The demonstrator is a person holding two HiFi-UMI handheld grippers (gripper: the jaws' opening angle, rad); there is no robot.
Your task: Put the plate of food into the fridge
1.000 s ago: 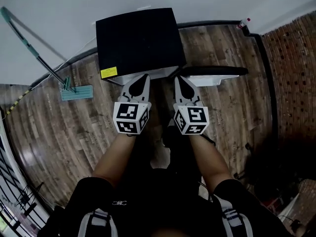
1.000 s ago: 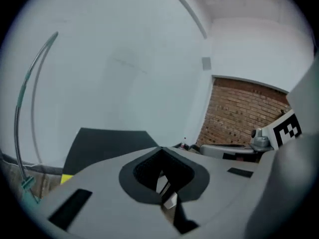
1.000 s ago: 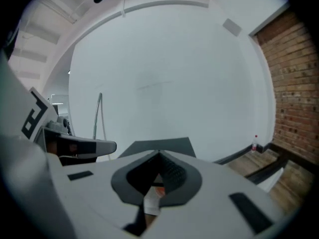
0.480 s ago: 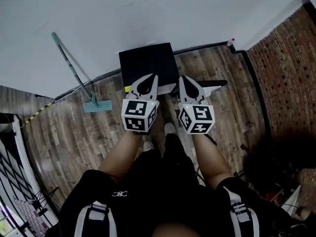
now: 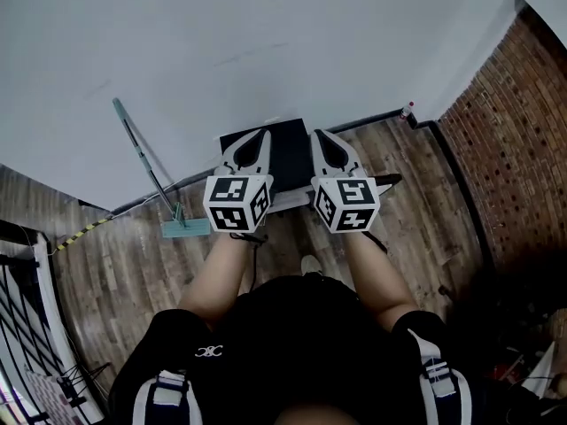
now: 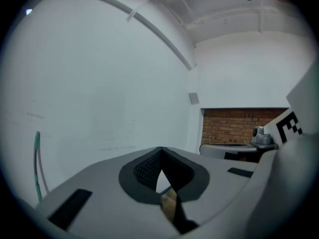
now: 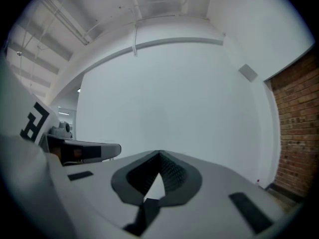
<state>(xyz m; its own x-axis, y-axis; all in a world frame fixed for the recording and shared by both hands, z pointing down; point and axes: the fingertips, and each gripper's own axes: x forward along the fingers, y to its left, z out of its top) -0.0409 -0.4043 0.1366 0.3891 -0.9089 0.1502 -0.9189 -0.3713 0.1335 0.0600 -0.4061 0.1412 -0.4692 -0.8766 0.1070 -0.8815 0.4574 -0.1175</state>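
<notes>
Head view: we hold left gripper and right gripper side by side; black fridge sits just ahead, between their tips.
Left gripper view: jaws closed, empty.
Right gripper view: jaws closed, empty, facing white wall.

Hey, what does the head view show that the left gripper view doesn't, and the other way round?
Only the head view: the person's forearms, the mop's head and the black fridge's top. Only the left gripper view: ceiling pipes and, close up, the left gripper, jaws shut and empty. Both: the white wall, brick wall, mop handle and right gripper.
</notes>
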